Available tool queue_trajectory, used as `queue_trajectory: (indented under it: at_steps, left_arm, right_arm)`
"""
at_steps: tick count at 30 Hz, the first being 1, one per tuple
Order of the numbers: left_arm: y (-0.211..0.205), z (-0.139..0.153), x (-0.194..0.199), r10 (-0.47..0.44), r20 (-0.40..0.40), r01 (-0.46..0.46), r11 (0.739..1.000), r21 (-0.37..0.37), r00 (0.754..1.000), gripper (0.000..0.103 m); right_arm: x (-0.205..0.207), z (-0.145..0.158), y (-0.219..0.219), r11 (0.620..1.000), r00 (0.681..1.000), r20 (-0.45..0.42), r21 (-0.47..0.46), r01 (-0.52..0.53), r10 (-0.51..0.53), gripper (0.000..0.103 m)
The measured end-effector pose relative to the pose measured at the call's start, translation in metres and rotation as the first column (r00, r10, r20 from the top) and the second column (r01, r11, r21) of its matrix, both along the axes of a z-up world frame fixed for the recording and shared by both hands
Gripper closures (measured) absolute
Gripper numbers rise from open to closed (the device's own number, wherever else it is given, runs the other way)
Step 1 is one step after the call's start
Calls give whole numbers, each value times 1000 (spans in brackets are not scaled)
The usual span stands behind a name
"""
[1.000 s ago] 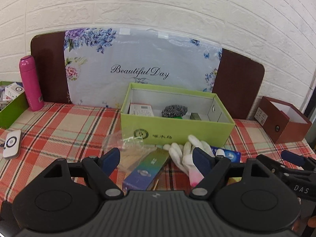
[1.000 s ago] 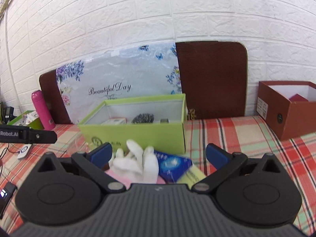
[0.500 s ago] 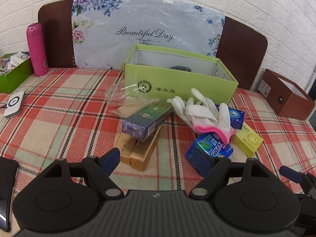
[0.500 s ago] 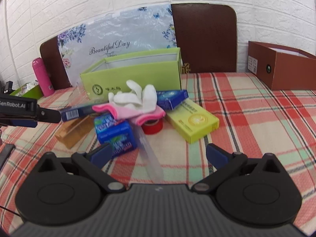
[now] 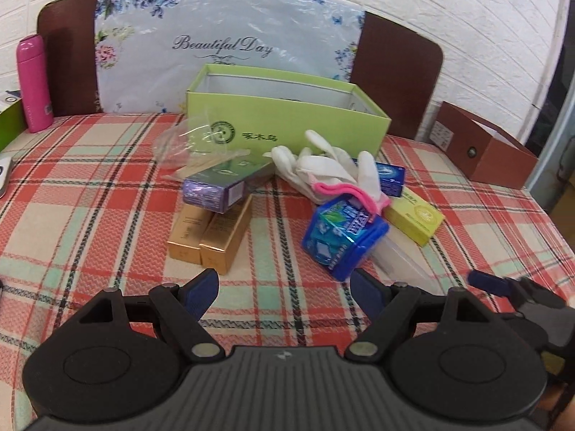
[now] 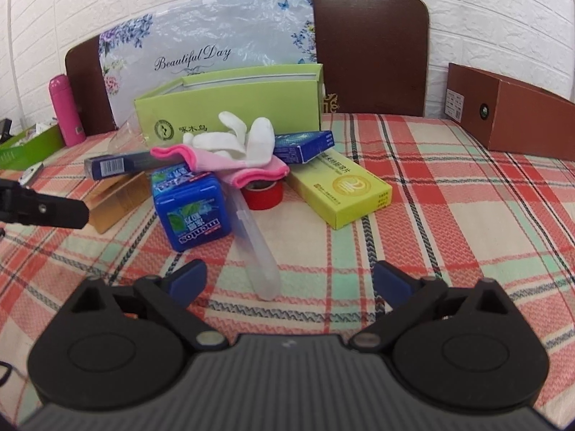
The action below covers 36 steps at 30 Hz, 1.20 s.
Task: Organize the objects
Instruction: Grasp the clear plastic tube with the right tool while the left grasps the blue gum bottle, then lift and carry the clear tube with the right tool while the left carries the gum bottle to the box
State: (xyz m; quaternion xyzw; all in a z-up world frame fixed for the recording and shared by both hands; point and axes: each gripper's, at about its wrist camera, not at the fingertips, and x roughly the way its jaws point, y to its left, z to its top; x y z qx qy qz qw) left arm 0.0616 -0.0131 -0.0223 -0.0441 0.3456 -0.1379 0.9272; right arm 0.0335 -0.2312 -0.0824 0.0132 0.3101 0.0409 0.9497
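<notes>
A pile of objects lies in front of an open green box (image 5: 287, 122) (image 6: 233, 104): white gloves with pink cuffs (image 5: 323, 172) (image 6: 233, 147), a blue mint tin (image 5: 341, 233) (image 6: 190, 212), a yellow box (image 5: 413, 215) (image 6: 341, 186), a small blue box (image 6: 303, 145), a purple box (image 5: 222, 183), two gold boxes (image 5: 208, 233), a red tape roll (image 6: 262, 194) and a clear tube (image 6: 257, 248). My left gripper (image 5: 285, 289) is open and empty, near the table's front, short of the pile. My right gripper (image 6: 289, 280) is open and empty, with the tube's end between its fingers.
A pink bottle (image 5: 32, 82) (image 6: 66, 111) stands at the back left beside a green tray (image 6: 28, 143). A brown box (image 5: 481, 147) (image 6: 510, 111) stands at the right. A floral board (image 5: 222, 39) leans on the wall. A crumpled clear bag (image 5: 187, 140) lies left of the green box.
Both grippers have pulled back and lowered toward the table's front edge, so the whole pile now shows ahead of them. Both stayed open; nothing was picked up.
</notes>
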Motion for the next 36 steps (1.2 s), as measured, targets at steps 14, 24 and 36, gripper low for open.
queue_trajectory:
  at_steps: [14,24,36]
  left_arm:
    - [-51,-7,44,-203,73,205,978,-22,976,19]
    - [-73,-35,76,-267,46,258,955,145,963,24]
    - [-30,-31,8,-126,-5,126,988,84,992,25]
  right_arm:
    - [-3,-3,-8,999,998,-28,11,-52,53,82]
    - [-24,3,-17,998,997,-49,44,-54,56,88]
    - [-46,6,-5,971,971,-111,142,-194,211,92]
